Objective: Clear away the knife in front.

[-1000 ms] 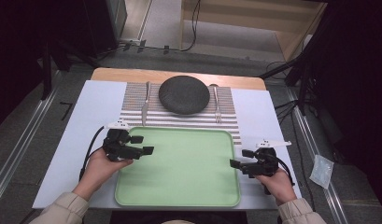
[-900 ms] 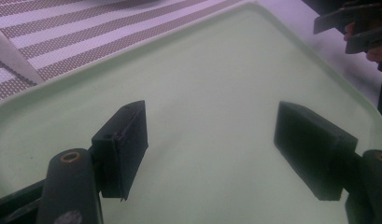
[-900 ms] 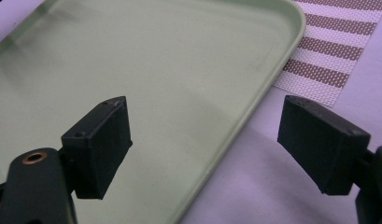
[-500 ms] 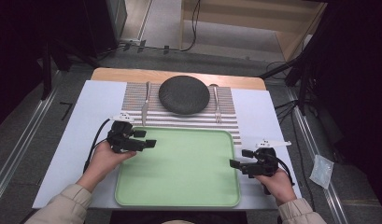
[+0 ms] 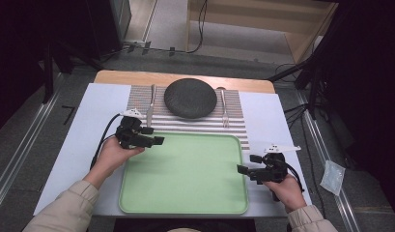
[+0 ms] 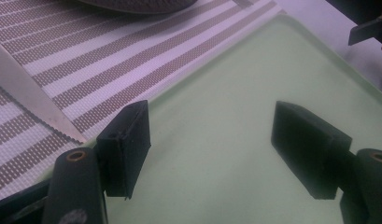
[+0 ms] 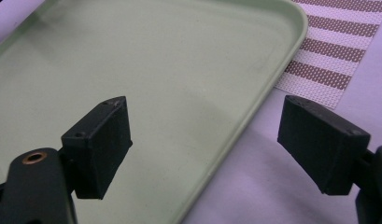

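We are seeing even overhead light brightening the table (image 5: 79, 145) while the surroundings are staying dark; the green tray (image 7: 179, 70) is reflecting soft glare, and the close black gripper parts are blurring.

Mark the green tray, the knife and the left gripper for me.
green tray (image 5: 185, 193): high view, bare middle of its floor.
knife (image 5: 150, 107): high view, mid-length, on the striped mat left of the dark plate.
left gripper (image 5: 151, 136): high view, midway between its fingertips, at the tray's far left corner.

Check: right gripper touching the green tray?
Apart. The right gripper view shows the right gripper open, straddling the green tray rim with nothing between the jaws.
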The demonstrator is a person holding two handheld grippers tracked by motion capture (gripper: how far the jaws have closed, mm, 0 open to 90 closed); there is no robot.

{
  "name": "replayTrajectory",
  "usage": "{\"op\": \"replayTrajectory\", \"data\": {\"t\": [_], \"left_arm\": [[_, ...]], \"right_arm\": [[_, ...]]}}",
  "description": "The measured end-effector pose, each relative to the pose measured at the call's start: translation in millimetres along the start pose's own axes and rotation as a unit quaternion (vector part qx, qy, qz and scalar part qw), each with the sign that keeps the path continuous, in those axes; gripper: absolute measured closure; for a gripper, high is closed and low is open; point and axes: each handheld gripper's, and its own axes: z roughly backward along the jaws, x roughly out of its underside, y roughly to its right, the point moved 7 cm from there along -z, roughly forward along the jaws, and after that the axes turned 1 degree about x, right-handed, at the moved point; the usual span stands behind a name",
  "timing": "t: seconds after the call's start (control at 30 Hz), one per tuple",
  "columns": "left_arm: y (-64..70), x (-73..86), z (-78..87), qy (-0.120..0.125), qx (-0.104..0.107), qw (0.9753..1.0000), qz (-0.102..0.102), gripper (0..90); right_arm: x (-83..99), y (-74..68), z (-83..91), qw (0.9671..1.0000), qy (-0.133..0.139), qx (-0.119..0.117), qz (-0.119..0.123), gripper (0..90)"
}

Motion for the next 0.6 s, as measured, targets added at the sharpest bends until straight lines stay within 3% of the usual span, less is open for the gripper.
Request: {"op": "replayTrajectory", "data": {"t": [0.2,0.3,0.47,0.6], "left_arm": [[-8.3,-8.6,-2.6,0.005,-0.005,1.0,0.004,28.8],[-15.8,-12.4,-4.5,0.005,-0.02,0.9998,0.003,27.5],[-25.8,-20.2,-7.4,0.007,-0.027,0.9996,0.01,26.8],[-33.0,-26.0,-9.3,0.003,-0.05,0.9987,0.0,26.7]], "right_arm": [[0.0,0.4,0.0,1.0,-0.001,0.002,-0.001,15.4],[0.2,0.8,0.2,1.0,-0.002,0.001,-0.001,15.4],[-0.2,2.3,0.0,1.0,0.0,0.004,0.001,15.4],[0.0,2.5,-0.3,1.0,-0.001,0.005,-0.002,15.4]]}}
